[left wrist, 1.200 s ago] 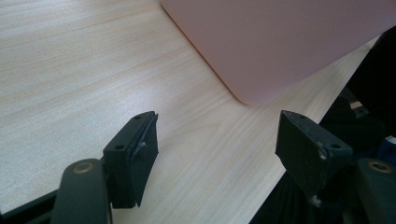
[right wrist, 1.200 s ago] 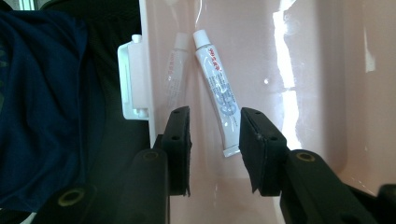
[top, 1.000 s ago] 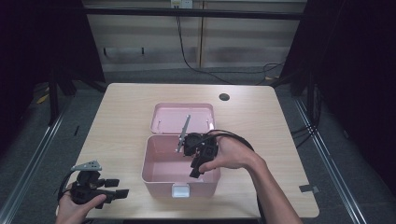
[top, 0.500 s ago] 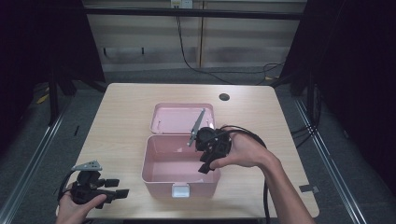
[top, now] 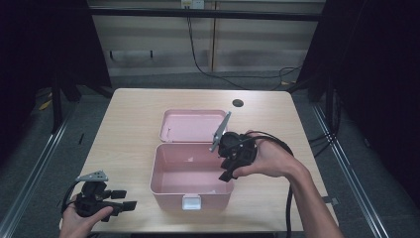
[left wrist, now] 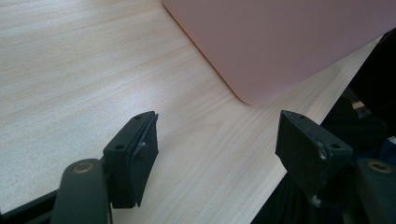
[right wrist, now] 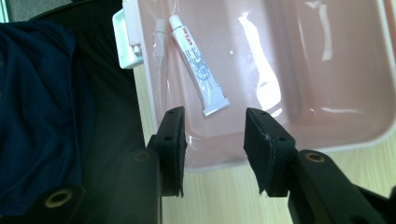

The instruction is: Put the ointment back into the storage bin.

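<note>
A dim room with dark curtains at both sides and pale wall panels behind surrounds a light wooden desk (top: pixel 129 129). At the centre of the desk stands an open pink box (top: pixel 190 181), its lid (top: pixel 190 125) folded back flat toward 12 o'clock and a white latch (top: pixel 191 202) on the near wall at 6 o'clock.

Inside the box, seen in the right gripper view, lies a small white tube (right wrist: pixel 198 65) with printed lettering, flat on the glossy floor near the latch-side wall, crimped end pointing toward the jaws. Just beside it lies something clear and thin that I cannot identify.

The right claw (right wrist: pixel 215 140) hangs over the box's rim at its 3 o'clock side, jaws moderately apart and empty, aimed down at the tube. The left claw (left wrist: pixel 219 149) rests low at the desk's 7 o'clock corner, jaws wide and empty, the box's pink wall ahead of it.

The tube is probably very light and soft-walled, likely to slide on the slick plastic floor. Gripping across the middle of its body looks safest; a gentle squeeze is advisable, since pressure could dent it or push out its contents.
</note>
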